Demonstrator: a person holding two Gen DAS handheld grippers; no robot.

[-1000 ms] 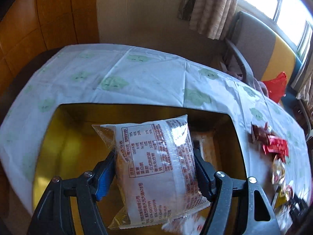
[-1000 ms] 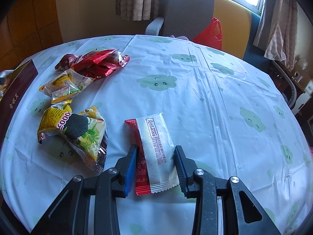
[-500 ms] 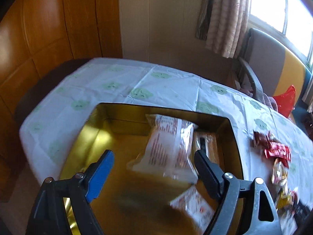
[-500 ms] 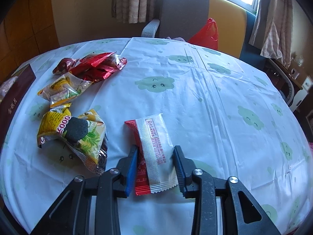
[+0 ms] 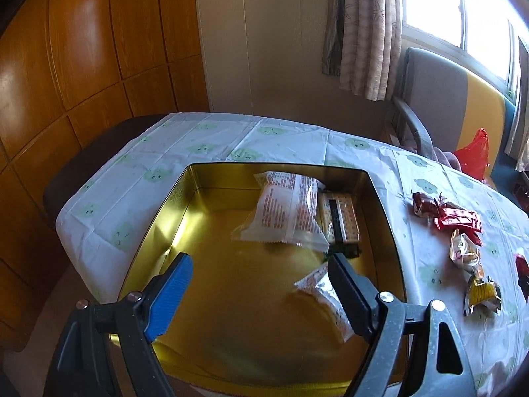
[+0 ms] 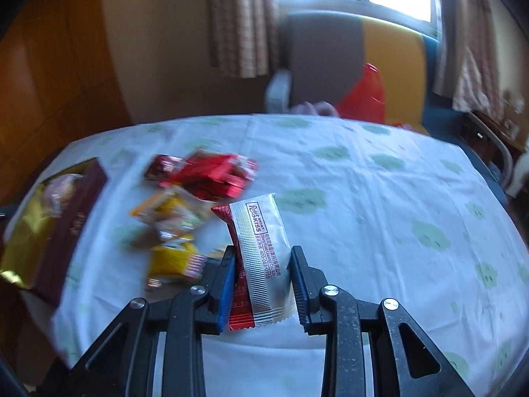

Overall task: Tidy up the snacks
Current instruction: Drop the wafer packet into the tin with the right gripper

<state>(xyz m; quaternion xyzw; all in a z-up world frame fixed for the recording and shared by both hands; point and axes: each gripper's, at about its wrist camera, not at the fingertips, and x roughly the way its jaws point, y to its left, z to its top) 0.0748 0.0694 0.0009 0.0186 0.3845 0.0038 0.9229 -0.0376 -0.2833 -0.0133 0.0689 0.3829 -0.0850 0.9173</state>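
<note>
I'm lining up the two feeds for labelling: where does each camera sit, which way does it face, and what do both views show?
Left wrist: on the left gripper, above the gold tin, looking down; open fingers show.
Right wrist: on the right gripper, facing across the table toward the chair; fingers shut on the white and red snack bar.
Shared: tin, loose red packets, chair, cloud tablecloth.

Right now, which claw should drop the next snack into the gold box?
Probably the right claw: it is shut on a red and silver snack bar lifted off the table. The left claw is open with nothing in it, over the gold box, so it must first fetch one.
</note>
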